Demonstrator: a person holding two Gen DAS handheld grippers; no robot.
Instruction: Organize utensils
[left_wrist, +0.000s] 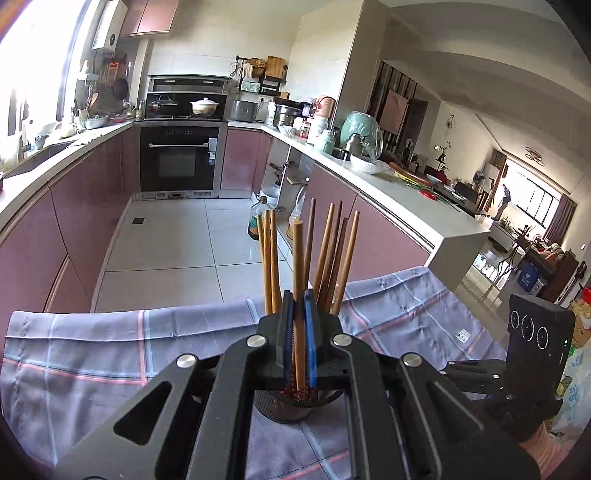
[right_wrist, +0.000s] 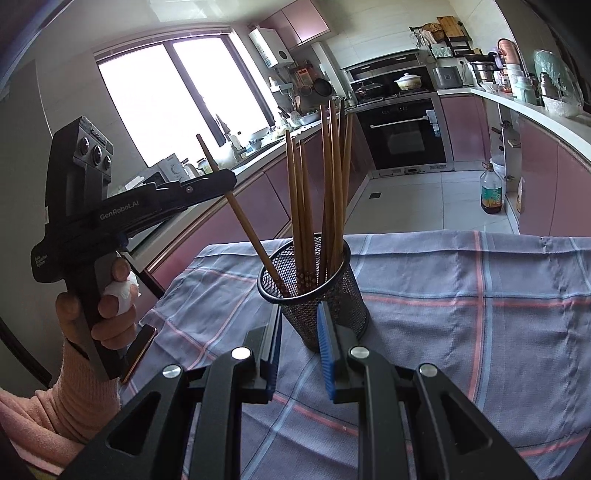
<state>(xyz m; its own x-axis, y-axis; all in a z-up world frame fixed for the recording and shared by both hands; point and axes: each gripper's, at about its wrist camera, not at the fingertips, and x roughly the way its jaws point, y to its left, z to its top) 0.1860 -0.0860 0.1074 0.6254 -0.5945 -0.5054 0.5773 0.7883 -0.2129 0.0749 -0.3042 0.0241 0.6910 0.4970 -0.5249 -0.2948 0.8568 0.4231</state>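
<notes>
The left gripper (left_wrist: 299, 306) is clamped on one chopstick (right_wrist: 243, 218) whose lower tip slants into the mesh holder (right_wrist: 325, 295) among the other chopsticks (right_wrist: 325, 192) on the checked cloth (right_wrist: 461, 302), while the right gripper (right_wrist: 300, 332), jaws parted and empty, sits just before the holder.

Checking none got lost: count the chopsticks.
9: the held chopstick is clamped in the left gripper, tip inside the mesh holder; eight standing chopsticks fill it. They overlap; some may be hidden.
</notes>
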